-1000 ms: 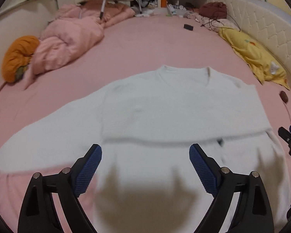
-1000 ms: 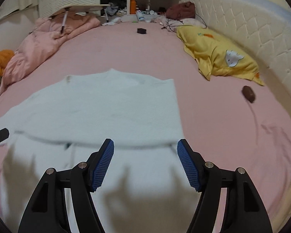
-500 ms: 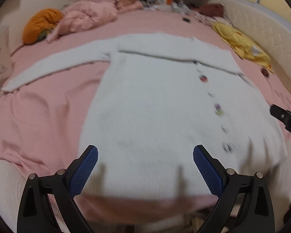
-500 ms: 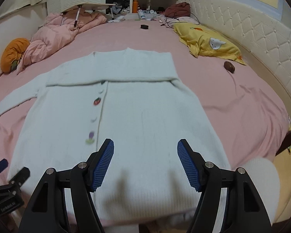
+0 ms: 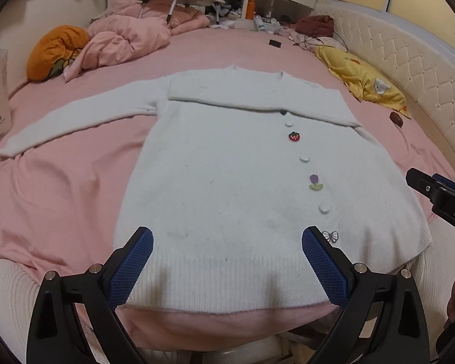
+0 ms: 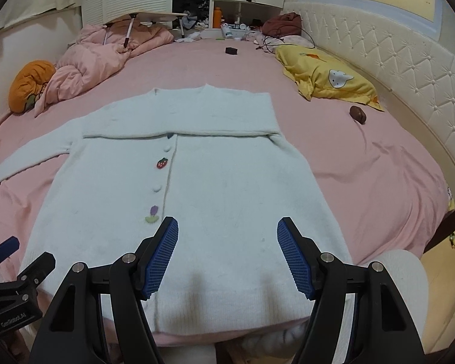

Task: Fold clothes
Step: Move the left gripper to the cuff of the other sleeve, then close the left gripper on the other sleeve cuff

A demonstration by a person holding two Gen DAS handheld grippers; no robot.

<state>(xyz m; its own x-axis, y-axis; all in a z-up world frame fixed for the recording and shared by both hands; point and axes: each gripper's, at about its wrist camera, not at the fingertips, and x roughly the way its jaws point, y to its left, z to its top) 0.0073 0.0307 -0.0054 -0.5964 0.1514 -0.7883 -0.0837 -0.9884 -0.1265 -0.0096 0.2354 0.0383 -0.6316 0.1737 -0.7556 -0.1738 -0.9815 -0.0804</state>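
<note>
A pale, fuzzy cardigan (image 5: 227,166) (image 6: 221,182) lies flat on the pink bed (image 5: 60,182) (image 6: 364,157), buttons facing up, hem at the near edge. One sleeve is folded across the chest (image 6: 182,118); the other sleeve (image 5: 75,118) stretches out to the left. Above the hem's left half my left gripper (image 5: 227,261) stands open, nothing between its blue pads. Above the hem's right half my right gripper (image 6: 227,251) is likewise open and empty. Each gripper shows at the edge of the other's view.
A crumpled pink duvet (image 5: 127,42) and an orange cushion (image 5: 54,51) lie at the far left. A yellow pillow (image 6: 327,72) and a small dark object (image 6: 358,113) lie right, by the padded headboard (image 6: 394,60). White-clad knees (image 5: 6,297) show below the bed edge.
Both grippers have drawn back from the folded chest area toward the hem at the near edge of the bed. The whole cardigan front now shows. Jaws stayed open.
</note>
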